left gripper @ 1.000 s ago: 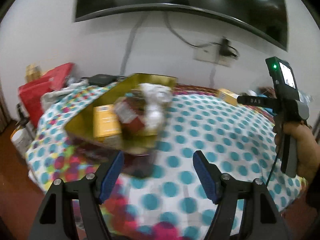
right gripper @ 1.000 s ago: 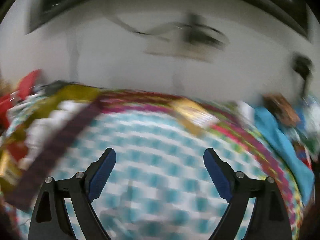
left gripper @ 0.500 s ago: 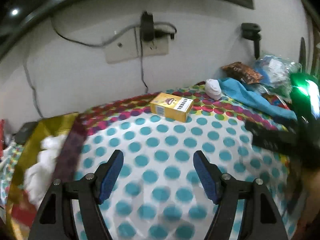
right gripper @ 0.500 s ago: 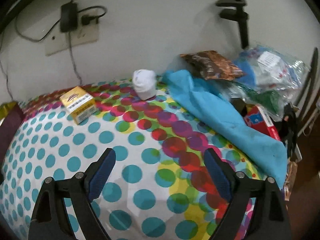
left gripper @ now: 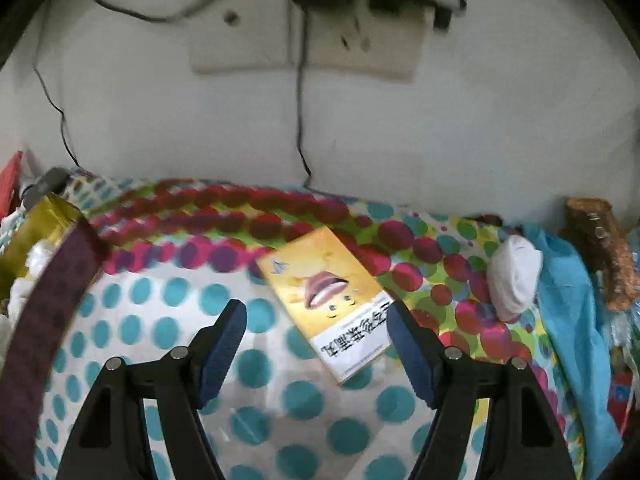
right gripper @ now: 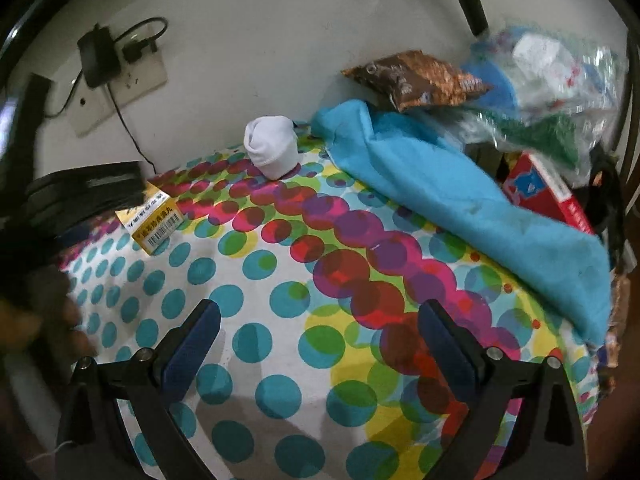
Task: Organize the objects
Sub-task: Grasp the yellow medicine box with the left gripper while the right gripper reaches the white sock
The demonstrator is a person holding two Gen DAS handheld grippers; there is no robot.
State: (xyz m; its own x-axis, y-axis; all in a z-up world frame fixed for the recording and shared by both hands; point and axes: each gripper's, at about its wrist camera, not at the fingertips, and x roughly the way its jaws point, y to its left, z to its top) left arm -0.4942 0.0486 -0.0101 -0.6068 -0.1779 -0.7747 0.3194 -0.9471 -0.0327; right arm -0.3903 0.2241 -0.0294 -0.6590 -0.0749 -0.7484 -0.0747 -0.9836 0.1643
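Note:
A yellow medicine box (left gripper: 330, 300) lies flat on the polka-dot cloth, just ahead of my open left gripper (left gripper: 316, 334), partly between its fingers. It also shows in the right wrist view (right gripper: 154, 222), half hidden by the left gripper's dark body. A rolled white sock (left gripper: 514, 278) lies to the right; it also shows in the right wrist view (right gripper: 272, 146). My right gripper (right gripper: 318, 338) is open and empty above the cloth. A gold tin (left gripper: 36, 232) with a dark lid edge holds white items at far left.
A blue cloth (right gripper: 452, 200) lies at the right with a brown snack bag (right gripper: 416, 78), a plastic bag (right gripper: 552, 68) and a red box (right gripper: 548, 196) behind it. A wall socket with a cable (left gripper: 304, 40) is straight ahead. The wall is close.
My left gripper has swung right from the gold tin and closed in on the yellow box. My right gripper has turned right and holds nearly still over the cloth.

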